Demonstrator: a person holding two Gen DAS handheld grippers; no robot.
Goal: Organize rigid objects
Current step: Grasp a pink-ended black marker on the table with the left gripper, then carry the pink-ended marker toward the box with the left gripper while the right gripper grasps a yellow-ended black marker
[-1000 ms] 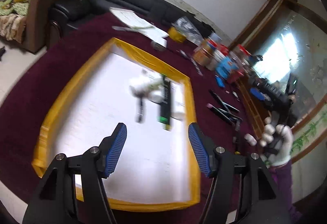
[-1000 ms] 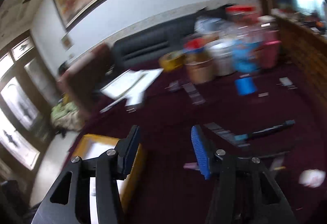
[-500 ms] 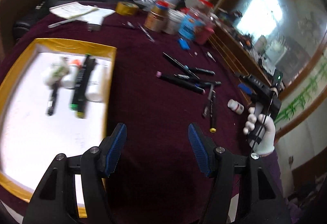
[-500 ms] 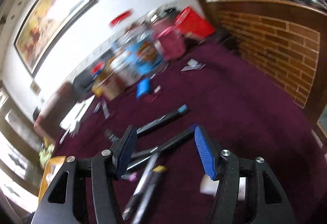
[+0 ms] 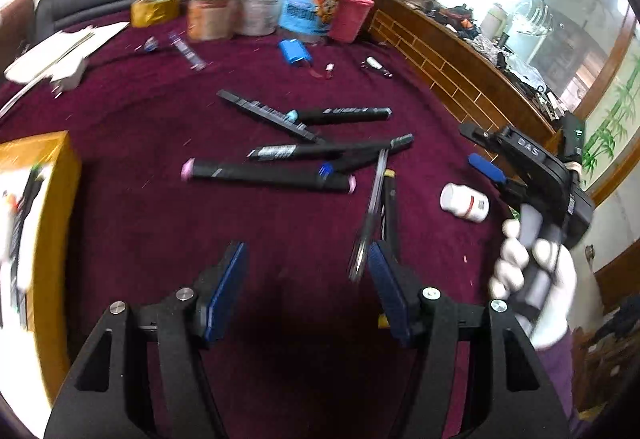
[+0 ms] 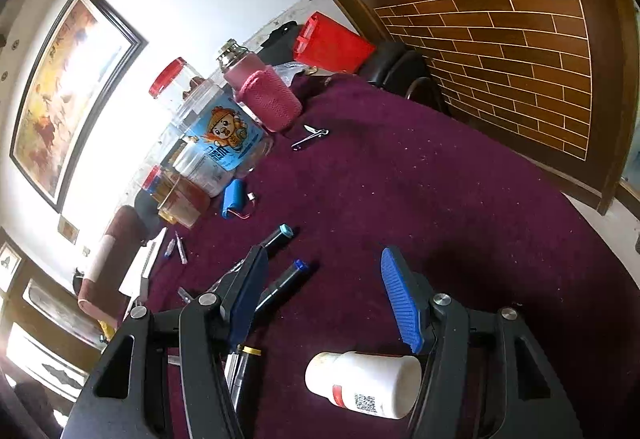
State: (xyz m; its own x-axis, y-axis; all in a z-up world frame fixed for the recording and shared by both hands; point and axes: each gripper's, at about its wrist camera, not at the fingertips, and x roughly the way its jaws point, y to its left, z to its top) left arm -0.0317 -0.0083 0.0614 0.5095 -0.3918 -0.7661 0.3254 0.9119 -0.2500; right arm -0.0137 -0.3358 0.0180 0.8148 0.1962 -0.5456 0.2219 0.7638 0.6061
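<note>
Over maroon cloth surface [image 5: 140, 207]: left tongs [image 5: 304, 289] spread wide, empty; right tongs [image 6: 326, 299] likewise agape, small white plastic bottle [image 6: 366, 383] lying at 6 o'clock between them; black markers [image 5: 268, 175] scattered at 12 o'clock.

A: Where does the left gripper [image 5: 304, 287] point now?

B: It has swung off the yellow-rimmed tray [image 5: 52, 223], which slips to the left edge of its view. The scattered black markers [image 5: 268, 177] now lie straight ahead, much nearer than a second ago.

A: And the right gripper [image 6: 324, 299]?

B: It has dropped toward the table [image 6: 440, 199] and turned from the jars. A white pill bottle [image 6: 364, 383], earlier off to one side, now lies between its wide-open fingers, near their base.
</note>
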